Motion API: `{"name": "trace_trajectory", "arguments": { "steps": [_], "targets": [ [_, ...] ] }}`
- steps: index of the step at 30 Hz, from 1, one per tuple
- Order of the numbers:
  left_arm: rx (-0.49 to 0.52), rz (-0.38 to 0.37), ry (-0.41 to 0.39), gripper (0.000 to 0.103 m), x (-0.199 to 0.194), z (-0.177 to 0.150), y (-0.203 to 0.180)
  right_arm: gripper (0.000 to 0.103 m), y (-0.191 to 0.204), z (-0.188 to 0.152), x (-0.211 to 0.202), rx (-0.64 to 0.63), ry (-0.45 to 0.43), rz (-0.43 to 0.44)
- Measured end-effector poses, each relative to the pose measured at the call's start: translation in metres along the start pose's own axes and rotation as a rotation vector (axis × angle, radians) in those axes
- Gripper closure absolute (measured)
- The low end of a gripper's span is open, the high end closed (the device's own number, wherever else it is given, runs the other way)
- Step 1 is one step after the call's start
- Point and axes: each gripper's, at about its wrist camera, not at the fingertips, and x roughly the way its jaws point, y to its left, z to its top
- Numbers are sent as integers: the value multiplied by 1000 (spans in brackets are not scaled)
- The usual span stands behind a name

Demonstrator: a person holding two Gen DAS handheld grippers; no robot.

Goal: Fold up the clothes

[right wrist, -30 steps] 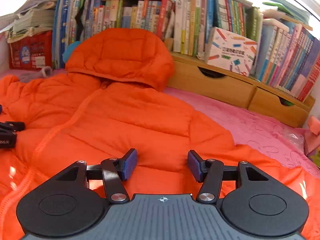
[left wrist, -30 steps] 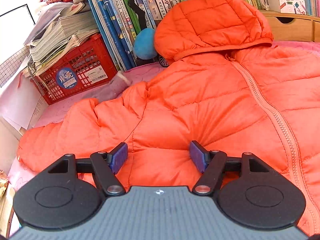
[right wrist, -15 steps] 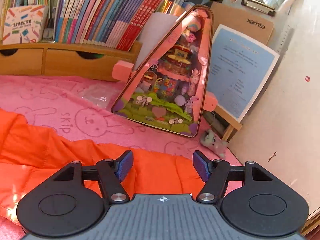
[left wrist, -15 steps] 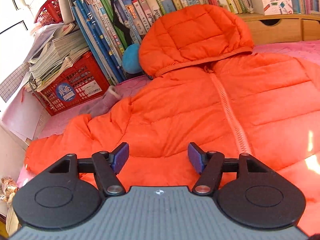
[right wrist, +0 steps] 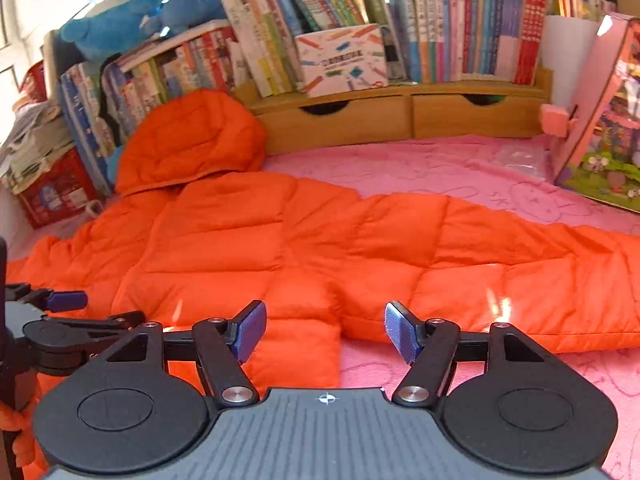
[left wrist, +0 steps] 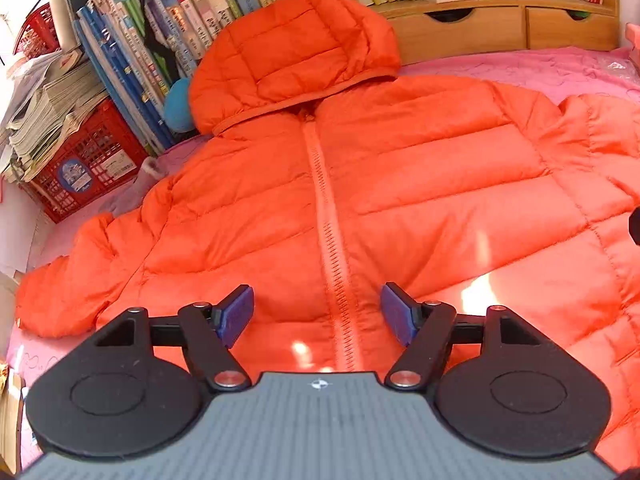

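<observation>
Lying flat on the pink blanket (right wrist: 460, 168), front up w/ zip (left wrist: 332, 216) closed, is the orange puffer jacket (left wrist: 420, 184). Its hood (left wrist: 292, 56) leans up against the row of books (left wrist: 168, 52) at the back, and both sleeves stretch out to the sides.

Left gripper (left wrist: 318, 314) hangs just over the lower front of the jacket, jaws spread wide, nothing between them; the zip runs right through the gap. Blue pads (left wrist: 236, 314) are close above the fabric; can't tell if they touch.

Right gripper (right wrist: 324, 330) is also wide open and empty, sitting over the spot where the jacket's side meets its right sleeve (right wrist: 520, 268), approx at the underarm, w/ bare blanket showing under the right-hand pad. From the right wrist view, the left gripper (right wrist: 60, 312) shows at the left edge, near the hem.

Around the back: a red crate (left wrist: 80, 160) w/ papers stacked on it, a wooden shelf w/ 2 drawers (right wrist: 400, 120), blue plush toy (right wrist: 132, 12) on top of the books, and a pink triangular toy box (right wrist: 600, 128) at the far right.
</observation>
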Motion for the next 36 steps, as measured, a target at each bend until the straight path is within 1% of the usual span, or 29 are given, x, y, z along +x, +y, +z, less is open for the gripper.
{"name": "trace_trajectory", "arguments": {
  "steps": [1, 2, 3, 5, 6, 9, 11, 12, 15, 19, 24, 25, 29, 32, 36],
  "targets": [
    [-19, 9, 21, 26, 1, -4, 10, 37, 14, -4, 0, -43, 14, 34],
    [-37, 4, 37, 20, 2, -9, 22, 37, 28, -8, 0, -84, 30, 67],
    [-55, -2, 53, 18, 2, -14, 34, 37, 40, -13, -1, -113, 52, 86],
    [-53, 34, 102, 18, -1, -20, 49, 37, 57, -20, -6, -150, 110, 100],
    [-67, 29, 140, 18, -4, -22, 59, 37, 64, -22, -9, -164, 138, 102],
    [-121, -30, 264, 21, -20, -26, 82, 36, 83, -28, -25, -204, 232, 100],
    [-131, -67, 309, 21, -34, -29, 90, 35, 92, -31, -39, -218, 265, 84],
    [-138, -98, 330, 21, -43, -31, 93, 34, 97, -32, -46, -222, 278, 75],
    [-137, -156, 365, 21, -64, -37, 103, 31, 111, -34, -67, -224, 313, 44],
    [-100, -205, 374, 21, -81, -43, 114, 27, 128, -34, -83, -176, 352, 10],
    [-85, -295, 390, 20, -92, -51, 130, 26, 151, -37, -96, -145, 377, -42],
    [-75, -306, 391, 20, -92, -54, 132, 25, 152, -39, -97, -146, 387, -40],
    [-55, -331, 422, 20, -90, -64, 141, 22, 154, -46, -101, -151, 426, -34],
    [-66, -347, 460, 20, -89, -74, 144, 21, 155, -51, -103, -154, 456, -29],
    [-94, -329, 496, 20, -96, -86, 142, 20, 157, -57, -107, -158, 496, -23]
  ]
}}
